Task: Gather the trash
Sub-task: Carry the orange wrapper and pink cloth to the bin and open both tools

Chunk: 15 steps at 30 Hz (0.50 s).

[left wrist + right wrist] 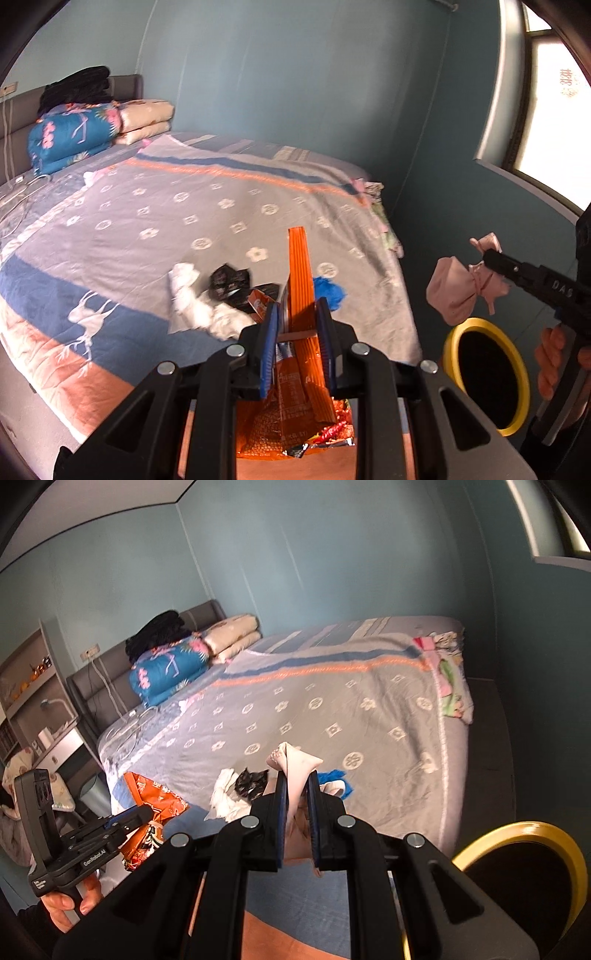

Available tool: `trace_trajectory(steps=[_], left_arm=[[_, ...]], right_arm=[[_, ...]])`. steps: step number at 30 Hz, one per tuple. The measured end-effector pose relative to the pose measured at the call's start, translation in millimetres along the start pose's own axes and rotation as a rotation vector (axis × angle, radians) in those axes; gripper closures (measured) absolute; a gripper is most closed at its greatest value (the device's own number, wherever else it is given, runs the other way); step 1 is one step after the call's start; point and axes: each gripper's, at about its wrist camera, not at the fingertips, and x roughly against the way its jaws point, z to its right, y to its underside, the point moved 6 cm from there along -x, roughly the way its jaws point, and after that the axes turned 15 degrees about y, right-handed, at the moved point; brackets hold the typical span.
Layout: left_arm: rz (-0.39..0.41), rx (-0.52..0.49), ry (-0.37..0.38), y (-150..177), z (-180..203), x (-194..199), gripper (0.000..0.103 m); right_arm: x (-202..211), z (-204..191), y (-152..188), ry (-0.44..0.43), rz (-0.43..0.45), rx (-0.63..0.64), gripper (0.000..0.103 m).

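My left gripper (298,325) is shut on an orange snack bag (301,280) and holds it above the bed's near edge; it also shows in the right wrist view (155,805). My right gripper (295,779) is shut on a tied pink plastic bag (456,291), held in the air above a yellow-rimmed bin (484,373); the bag (297,764) and the bin (532,864) also show in the right wrist view. White crumpled tissue (192,299), a black wrapper (229,280) and a blue scrap (328,290) lie on the bed.
The bed (184,206) has a grey patterned blanket. Folded quilts (74,133) and dark clothes are stacked at the headboard. A cable (125,723) lies near the pillow end. A shelf and desk (33,709) stand left of the bed. A window (550,110) is at right.
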Motion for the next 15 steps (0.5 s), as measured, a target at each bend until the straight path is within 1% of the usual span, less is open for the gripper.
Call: trace_trajectory(steps=[3, 7, 12, 15], left_arm=[[-0.003, -0.028, 0.021, -6.6, 20.2, -5.9, 0.083], [-0.020, -0.081, 0.068, -14.5, 56.8, -19.1, 0.083], [-0.043, -0.144, 0.116, -18.5, 97.3, -36.6, 0.083], [-0.062, -0.180, 0.160, -18.4, 126.1, -50.6, 0.083]], right_arm=[[12.3, 20.5, -3.2, 0.018, 0.018, -0.029, 0.093], [28.9, 50.2, -5.9, 0.049, 0.041, -0.069, 0.092], [44.3, 83.6, -4.5, 0.091, 0.059, -0.103, 0.092], [55.5, 107.2, -1.5, 0.124, 0.069, -0.127, 0.092]])
